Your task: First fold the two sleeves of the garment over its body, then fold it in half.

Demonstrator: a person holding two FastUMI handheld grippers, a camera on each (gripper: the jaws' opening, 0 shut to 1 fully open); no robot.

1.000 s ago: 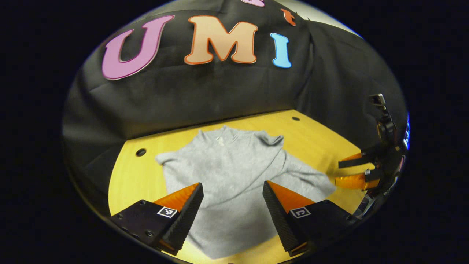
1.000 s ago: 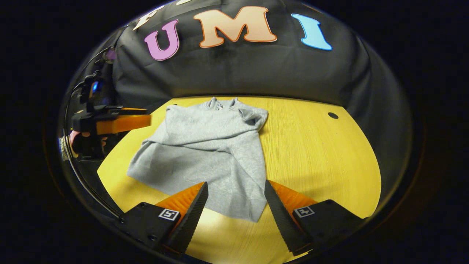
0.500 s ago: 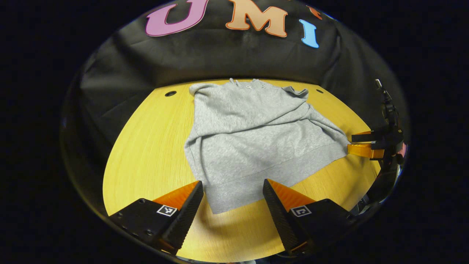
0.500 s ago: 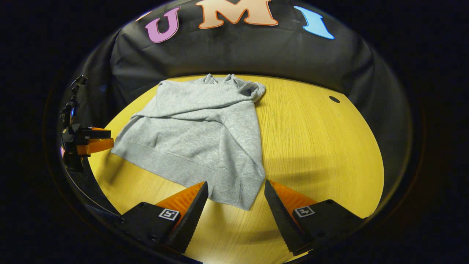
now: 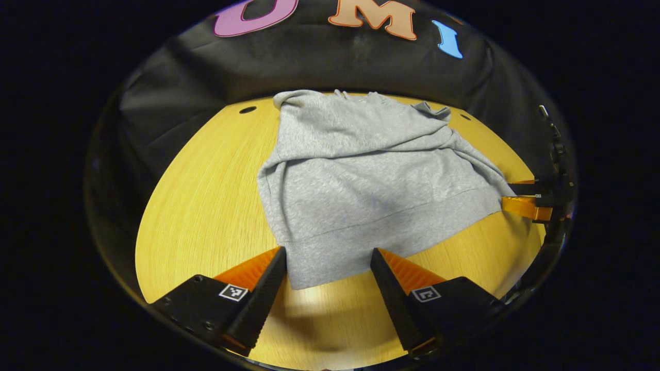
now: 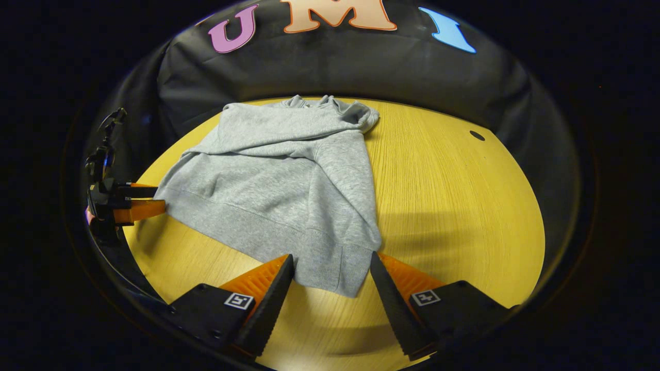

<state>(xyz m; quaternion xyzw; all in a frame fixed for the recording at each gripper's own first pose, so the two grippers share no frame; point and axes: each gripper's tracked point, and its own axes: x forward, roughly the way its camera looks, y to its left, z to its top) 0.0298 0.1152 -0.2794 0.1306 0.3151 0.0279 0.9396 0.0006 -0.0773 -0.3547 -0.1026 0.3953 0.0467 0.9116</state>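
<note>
A grey sweatshirt (image 5: 361,180) lies flat on the yellow wooden table (image 5: 206,196), collar toward the back wall, both sleeves folded over its body. My left gripper (image 5: 327,268) is open just above the hem's left corner, fingers either side of the cloth edge. In the right gripper view the same sweatshirt (image 6: 278,175) reaches down to my right gripper (image 6: 332,270), which is open around the hem's right corner. Each gripper also appears far off in the other view: the right gripper (image 5: 526,198) at the hem's corner, the left gripper (image 6: 131,201) likewise.
Two small round holes (image 5: 247,110) (image 6: 477,135) mark the tabletop near the back corners. Black cloth walls close in the table on three sides. Bare wood lies to the right of the garment in the right gripper view.
Both grippers have pulled back from over the garment and dropped toward the hem; they now straddle its two bottom corners. The sweatshirt itself has stayed in place.
</note>
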